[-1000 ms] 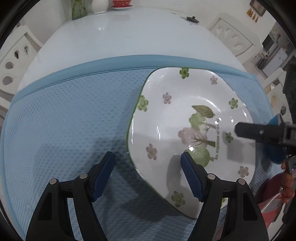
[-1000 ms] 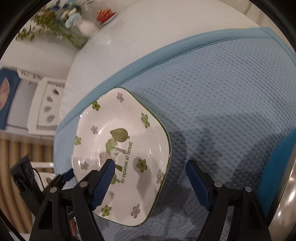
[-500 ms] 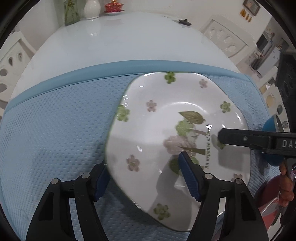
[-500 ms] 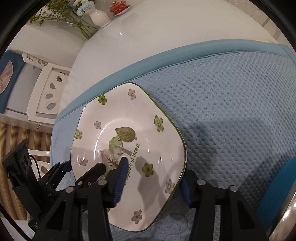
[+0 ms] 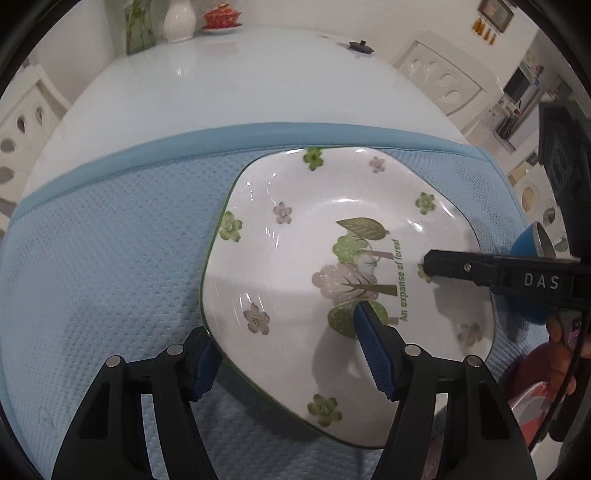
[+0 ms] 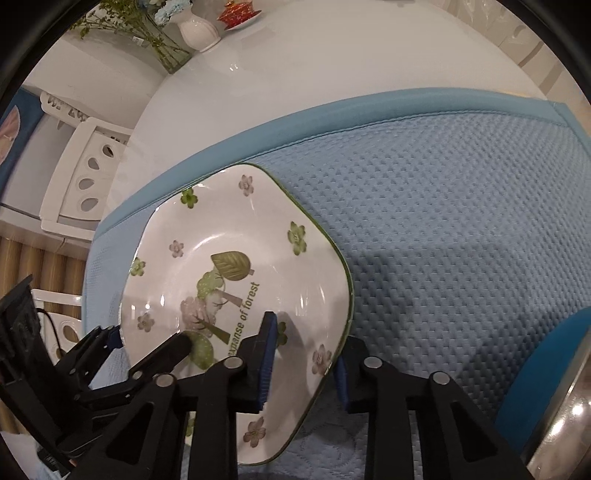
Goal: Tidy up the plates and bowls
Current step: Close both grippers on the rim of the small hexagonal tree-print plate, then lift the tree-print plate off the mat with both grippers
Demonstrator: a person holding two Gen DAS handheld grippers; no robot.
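A white square plate (image 5: 295, 251) painted with flowers and trees lies on the blue mat (image 5: 110, 258). My left gripper (image 5: 284, 328) straddles its near left corner. One pad sits at the rim's outer edge and the other hovers over the plate's well. Its jaws are closing, and I see no firm press. In the right wrist view my right gripper (image 6: 304, 339) is closing on the plate's (image 6: 258, 221) near right rim, one pad on the inner face and one outside the edge. The left gripper (image 6: 149, 336) shows at the lower left there. The right gripper's finger (image 5: 461, 267) reaches in from the right.
The mat (image 6: 443, 240) covers the near part of a white oval table (image 5: 240, 81). A white vase (image 5: 179, 20), a red lidded cup (image 5: 221, 17) and a small black lid (image 5: 361, 46) stand at the far end. A blue rounded object (image 5: 524, 240) sits beyond the plate's right rim. White chairs surround the table.
The right jaws went from wide apart to closed on the plate's right rim. The left gripper moved in until the plate's near left corner sat between its narrowing jaws.
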